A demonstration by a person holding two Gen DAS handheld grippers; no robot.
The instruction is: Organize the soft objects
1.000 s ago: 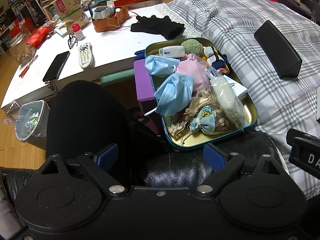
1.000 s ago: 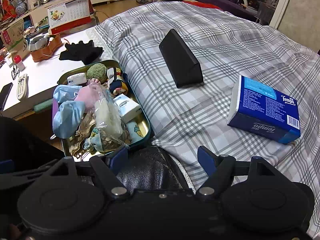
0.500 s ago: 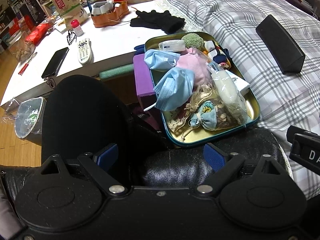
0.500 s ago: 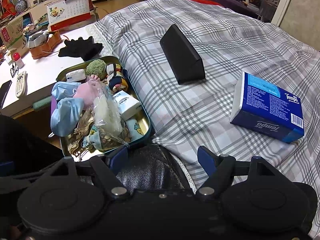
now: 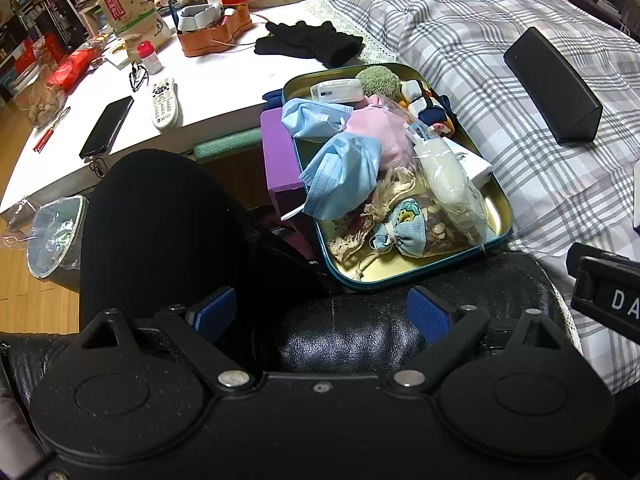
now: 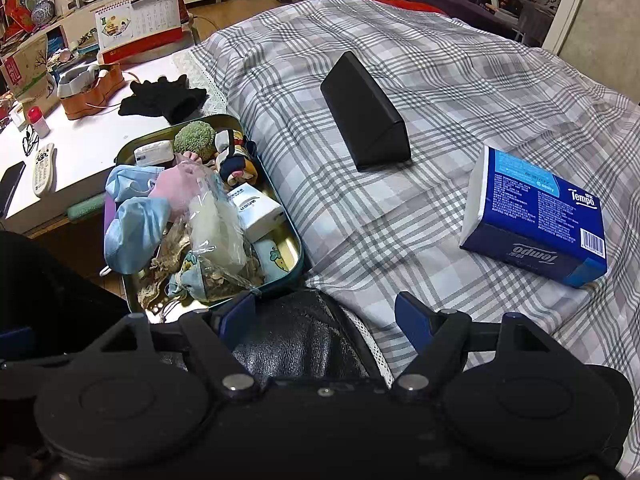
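A teal-rimmed metal tray [image 5: 502,216] [image 6: 294,240] rests at the edge of the plaid bed, piled with soft things: blue face masks [image 5: 340,172] [image 6: 132,228], a pink pouch [image 5: 380,132], a green fuzzy ball [image 5: 378,80] [image 6: 196,140], a small blue cloth sachet [image 5: 400,232], a clear bag [image 6: 216,224] and a plush toy [image 6: 234,160]. My left gripper [image 5: 322,314] is open and empty, held low over a black leather surface just short of the tray. My right gripper [image 6: 326,318] is open and empty, to the tray's right.
A black wedge-shaped case [image 6: 364,116] and a blue Tempo tissue pack [image 6: 536,216] lie on the plaid bed [image 6: 440,60]. A white table [image 5: 224,76] holds black gloves [image 5: 312,42], a remote [image 5: 164,102] and a phone [image 5: 106,126]. A bin [image 5: 54,236] stands on the floor.
Both grippers have shifted slightly, so the tray and bed sit a little differently in view. Nothing was picked up; both stay open.
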